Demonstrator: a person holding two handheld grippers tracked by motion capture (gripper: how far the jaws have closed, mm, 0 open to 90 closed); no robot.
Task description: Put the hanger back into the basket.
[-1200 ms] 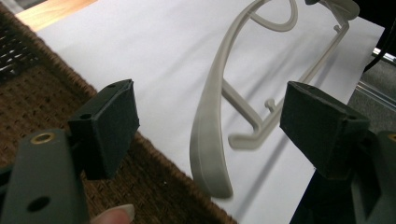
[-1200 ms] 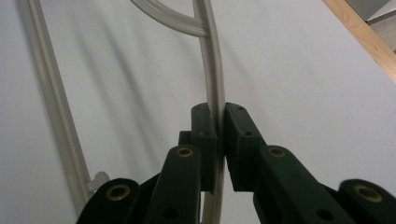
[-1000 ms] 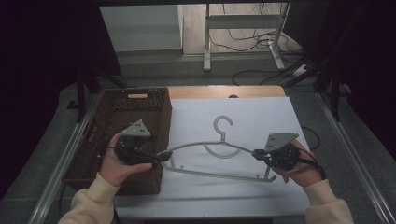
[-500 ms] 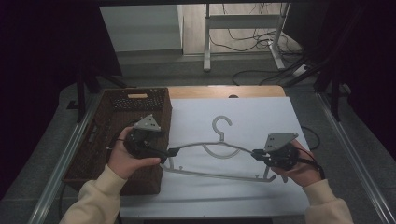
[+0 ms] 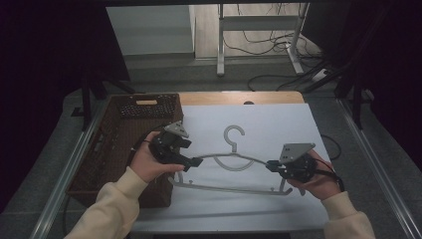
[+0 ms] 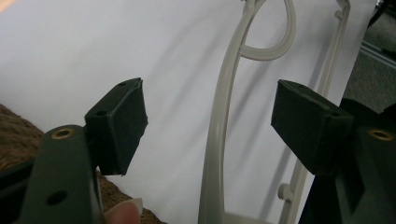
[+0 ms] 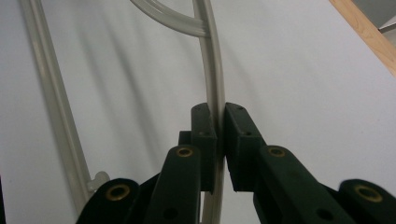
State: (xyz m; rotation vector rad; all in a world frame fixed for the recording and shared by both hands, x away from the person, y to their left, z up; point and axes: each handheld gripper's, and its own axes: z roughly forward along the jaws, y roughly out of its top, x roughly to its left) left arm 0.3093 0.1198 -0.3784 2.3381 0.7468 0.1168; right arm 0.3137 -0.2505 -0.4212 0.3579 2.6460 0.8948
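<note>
A pale plastic hanger [image 5: 234, 160] lies flat on the white table top [image 5: 278, 124], hook pointing away from me. My right gripper [image 5: 268, 165] is shut on the hanger's right arm; in the right gripper view the jaws [image 7: 220, 135] pinch the thin bar [image 7: 210, 70] between both pads. My left gripper [image 5: 196, 162] sits at the hanger's left arm. In the left gripper view the bar [image 6: 217, 140] runs up between the two pads [image 6: 126, 119], which stand apart from it on both sides. Those jaws have just been closing, with the bar between them.
A dark brown woven basket [image 5: 99, 149] stands on the left side of the table, right beside my left hand. The hanger's lower rail [image 5: 234, 188] lies nearer the front edge. A wooden strip [image 5: 239, 97] borders the table's far side.
My left hand has moved right, from over the basket edge to the hanger's left arm, and its jaws now straddle the bar. The right gripper and the hanger stayed put.
</note>
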